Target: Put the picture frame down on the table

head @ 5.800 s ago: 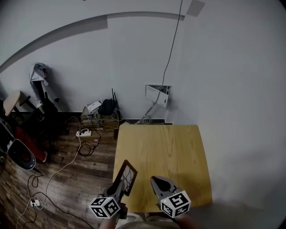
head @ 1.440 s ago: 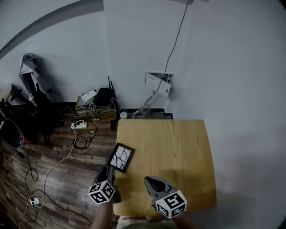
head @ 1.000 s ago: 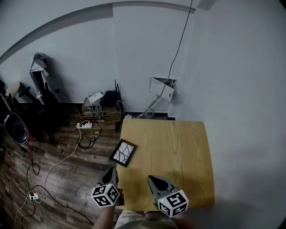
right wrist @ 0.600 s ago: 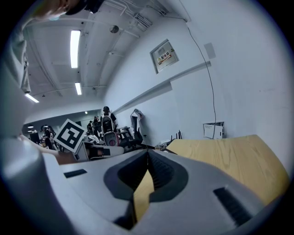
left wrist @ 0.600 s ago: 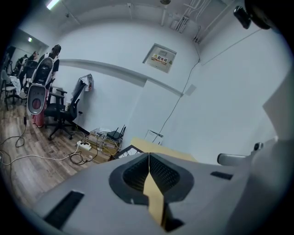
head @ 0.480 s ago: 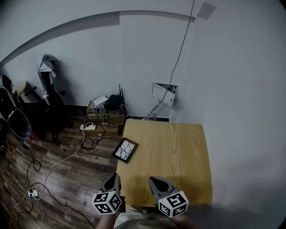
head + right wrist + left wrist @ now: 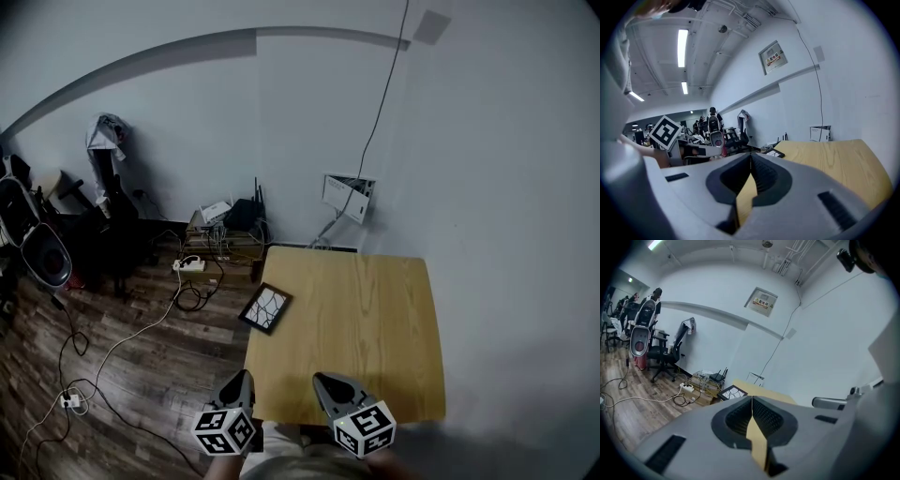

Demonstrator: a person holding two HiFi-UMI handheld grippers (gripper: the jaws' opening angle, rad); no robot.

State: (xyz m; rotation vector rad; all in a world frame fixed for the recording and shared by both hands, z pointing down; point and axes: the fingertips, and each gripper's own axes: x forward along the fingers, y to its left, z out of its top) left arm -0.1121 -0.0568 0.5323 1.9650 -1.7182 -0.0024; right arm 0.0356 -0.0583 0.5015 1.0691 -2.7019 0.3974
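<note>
The picture frame (image 7: 265,307) lies on the table (image 7: 375,319) at its left edge, well beyond the left tongs (image 7: 242,376)

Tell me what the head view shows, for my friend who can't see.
A frame lies at the left edge of a wooden table. Nearer the camera, the left gripper and right gripper are both shut and empty, away from the frame.

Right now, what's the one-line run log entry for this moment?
picture frame: flat at left edge of table, partly overhanging, unheld | left gripper: fingers shut, empty | right gripper: fingers shut, empty
</note>
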